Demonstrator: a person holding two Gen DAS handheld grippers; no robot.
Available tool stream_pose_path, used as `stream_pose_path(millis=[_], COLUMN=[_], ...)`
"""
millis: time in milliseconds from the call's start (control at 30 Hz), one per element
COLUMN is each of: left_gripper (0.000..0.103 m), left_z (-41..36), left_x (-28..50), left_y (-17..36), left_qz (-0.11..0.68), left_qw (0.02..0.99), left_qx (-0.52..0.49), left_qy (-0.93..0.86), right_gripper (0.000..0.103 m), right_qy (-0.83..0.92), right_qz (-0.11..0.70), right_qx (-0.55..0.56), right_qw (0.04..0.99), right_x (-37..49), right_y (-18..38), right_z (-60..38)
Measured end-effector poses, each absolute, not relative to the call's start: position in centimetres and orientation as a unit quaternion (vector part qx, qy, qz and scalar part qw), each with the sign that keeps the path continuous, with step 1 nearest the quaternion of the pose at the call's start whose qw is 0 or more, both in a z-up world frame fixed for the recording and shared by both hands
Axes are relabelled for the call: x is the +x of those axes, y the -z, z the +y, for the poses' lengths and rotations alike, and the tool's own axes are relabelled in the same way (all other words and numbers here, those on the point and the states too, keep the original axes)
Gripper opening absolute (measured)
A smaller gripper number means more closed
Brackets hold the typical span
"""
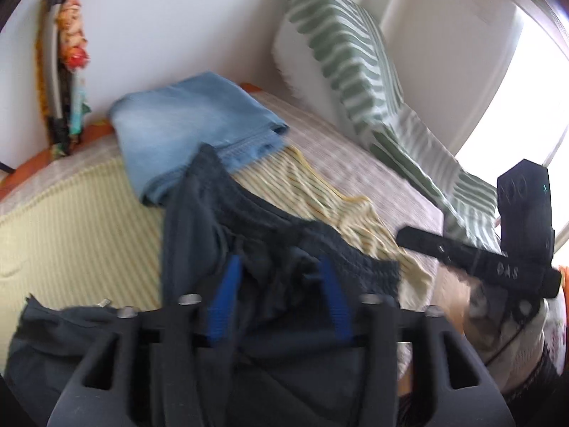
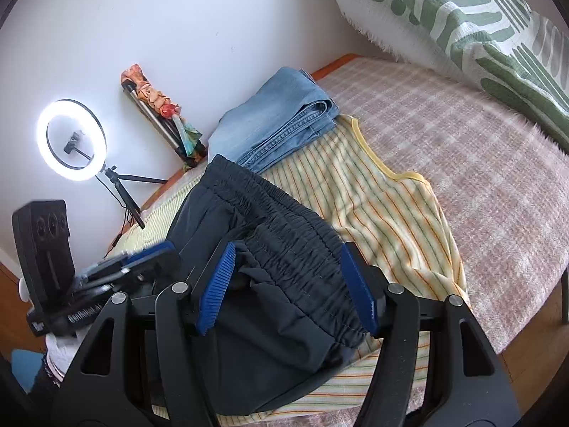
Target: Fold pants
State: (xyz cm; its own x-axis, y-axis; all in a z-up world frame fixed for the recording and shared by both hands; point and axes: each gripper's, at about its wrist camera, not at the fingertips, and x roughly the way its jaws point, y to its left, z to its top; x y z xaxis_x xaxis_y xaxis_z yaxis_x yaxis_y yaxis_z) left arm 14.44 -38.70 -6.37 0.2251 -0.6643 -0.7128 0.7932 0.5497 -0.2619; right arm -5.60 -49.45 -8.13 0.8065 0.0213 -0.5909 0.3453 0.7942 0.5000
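Right tool (image 2: 288, 281) spread over dark pants' (image 2: 270, 249) gathered elastic waistband, folded denim (image 2: 281, 124) beyond

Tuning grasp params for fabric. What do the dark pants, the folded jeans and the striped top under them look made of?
Dark pants: thin, smooth woven synthetic by the look, faint sheen, soft creases, shirred elastic waistband.
Folded jeans: light blue denim, faded matte surface, thick stitched seams at the edges.
Striped top: light knit, probably cotton, matte, fine ribbed stripes, yellow bound edge.
Fibre content cannot be confirmed from the views.
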Motion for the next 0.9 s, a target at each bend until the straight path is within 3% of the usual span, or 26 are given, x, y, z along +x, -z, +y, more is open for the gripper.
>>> stream_pose_path(millis=[200, 400, 467, 500, 700, 900], left_gripper=[0.075, 0.073, 0.037, 0.002, 0.003, 0.003], left_z=[-38.8, -41.0, -41.6, -42.0, -40.9, -41.2], left_x=[21.3, 24.2, 24.0, 24.0, 22.2, 15.0], left_y=[7.5, 10.8, 11.6, 12.0, 10.3, 5.8], left_qz=[0.475, 0.530, 0.521, 0.522, 0.492, 0.418], left_qw=[0.774, 0.747, 0.754, 0.752, 0.748, 0.746], left_qx=[0.063, 0.042, 0.053, 0.055, 0.017, 0.071], left_qy=[0.413, 0.399, 0.398, 0.399, 0.445, 0.514], right_gripper=[0.064, 0.064, 0.064, 0.064, 0.064, 0.064], right_qy=[0.080, 0.076, 0.077, 0.079, 0.098, 0.109], right_qz=[0.300, 0.301, 0.299, 0.298, 0.307, 0.285], right_qx=[0.288, 0.287, 0.290, 0.293, 0.320, 0.377], right_qw=[0.906, 0.906, 0.906, 0.905, 0.891, 0.875], right_x=[-4.4, -3.7, -3.7, -3.8, -4.6, -6.4], right_y=[7.7, 7.7, 7.7, 7.7, 8.6, 9.3], right_z=[-48.2, -47.9, -48.1, -48.2, -49.8, -52.3])
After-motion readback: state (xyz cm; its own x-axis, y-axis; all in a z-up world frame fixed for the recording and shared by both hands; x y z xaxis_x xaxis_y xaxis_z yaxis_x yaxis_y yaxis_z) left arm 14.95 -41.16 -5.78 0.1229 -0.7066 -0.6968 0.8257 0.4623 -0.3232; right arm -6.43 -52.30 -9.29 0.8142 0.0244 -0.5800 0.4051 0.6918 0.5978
